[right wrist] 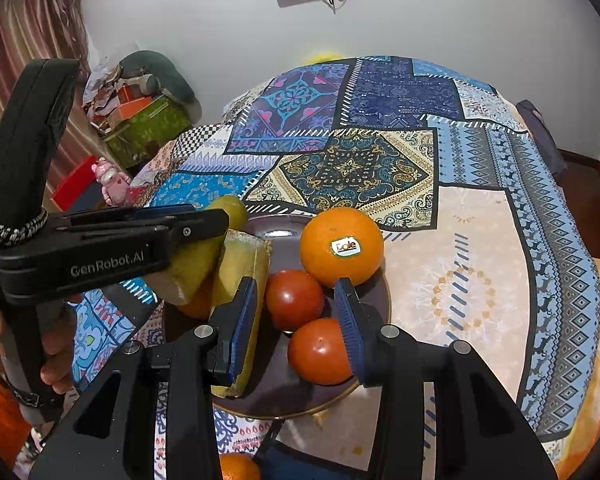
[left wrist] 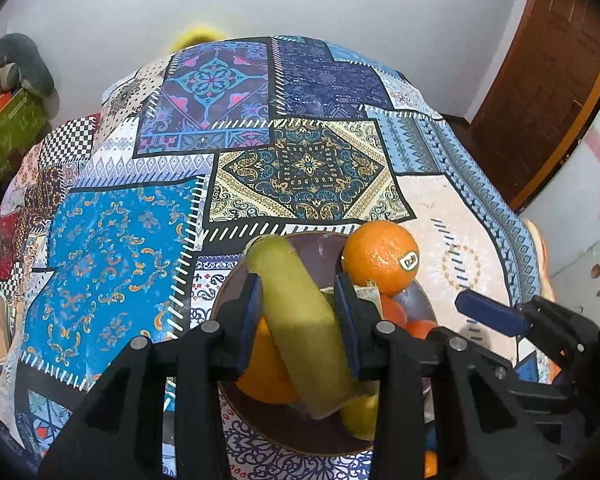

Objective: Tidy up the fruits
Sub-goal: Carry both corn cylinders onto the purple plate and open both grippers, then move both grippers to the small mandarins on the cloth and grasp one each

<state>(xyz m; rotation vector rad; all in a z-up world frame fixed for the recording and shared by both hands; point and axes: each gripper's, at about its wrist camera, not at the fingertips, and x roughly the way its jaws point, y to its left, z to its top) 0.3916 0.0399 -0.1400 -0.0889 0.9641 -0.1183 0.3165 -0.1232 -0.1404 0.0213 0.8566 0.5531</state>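
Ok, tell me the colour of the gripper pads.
Blue pads on black fingers, clearest in the right wrist view.

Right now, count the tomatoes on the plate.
2. One tomato sits on the plate below the stickered orange; the other lies beside it, nearer the camera. More may hide under other fruit.

Orange (right wrist: 238, 467) cut by the bottom edge; yellow object (left wrist: 196, 40) blurred behind the table (left wrist: 460, 208).

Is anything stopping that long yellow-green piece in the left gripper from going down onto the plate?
Partly. The left hand-held gripper holds the yellow-green piece above the plate, but an orange and another yellow piece lie directly beneath it.
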